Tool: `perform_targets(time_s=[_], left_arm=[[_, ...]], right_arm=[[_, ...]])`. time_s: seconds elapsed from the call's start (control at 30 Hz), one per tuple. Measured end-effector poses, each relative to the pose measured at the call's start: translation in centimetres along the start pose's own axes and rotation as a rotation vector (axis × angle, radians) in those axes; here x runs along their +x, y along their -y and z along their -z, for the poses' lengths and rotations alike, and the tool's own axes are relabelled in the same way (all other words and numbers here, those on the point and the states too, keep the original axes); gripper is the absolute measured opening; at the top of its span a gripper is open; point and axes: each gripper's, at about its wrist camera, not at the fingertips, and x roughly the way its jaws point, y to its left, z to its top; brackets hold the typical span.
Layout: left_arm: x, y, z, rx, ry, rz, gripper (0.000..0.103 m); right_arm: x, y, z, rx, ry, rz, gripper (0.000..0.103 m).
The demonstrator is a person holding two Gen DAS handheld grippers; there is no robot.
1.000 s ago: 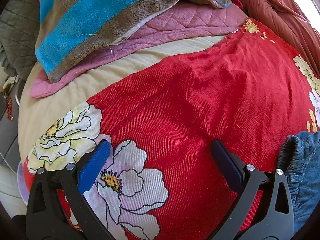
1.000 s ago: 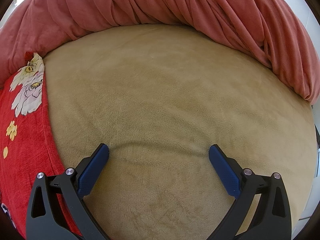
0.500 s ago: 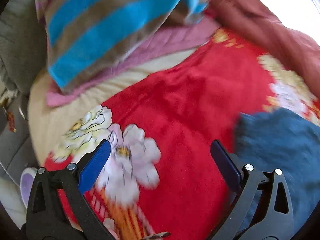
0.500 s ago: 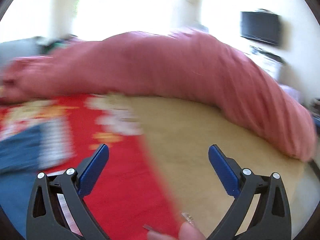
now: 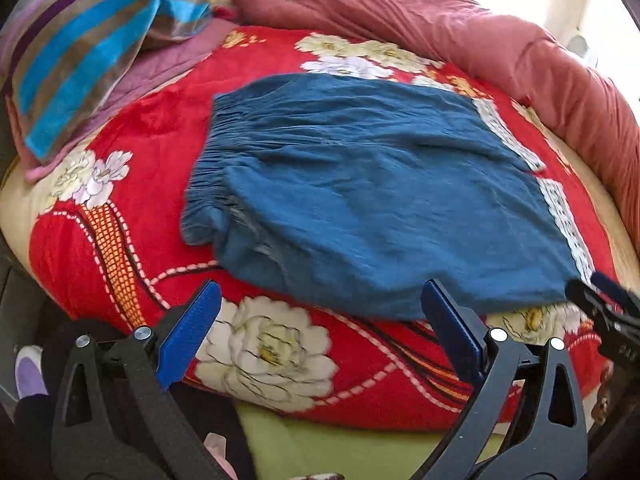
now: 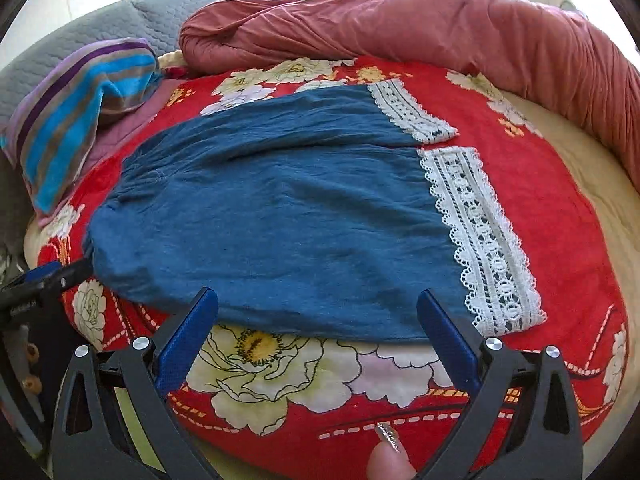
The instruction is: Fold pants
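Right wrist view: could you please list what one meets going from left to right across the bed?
Striped towel → blue pants → white lace hem → bare red floral blanket → beige sheet.
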Motion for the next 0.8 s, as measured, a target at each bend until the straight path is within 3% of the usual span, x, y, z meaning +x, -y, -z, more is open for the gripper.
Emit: perform_targets(time_s=[0.2,0.8], left_arm=[[-0.3,1.4,0.6,0.020,0.004,-0.005,0.094],[-0.9,1.8,0.9,0.023,0.021,-0.010,0.094]], right_arm=[[-1.0,-0.6,-0.4,-0.019,0.034,-0.013,0.099],[-0.6,-1.6,0.0,-0.034,0.007,-0.020,0.099]])
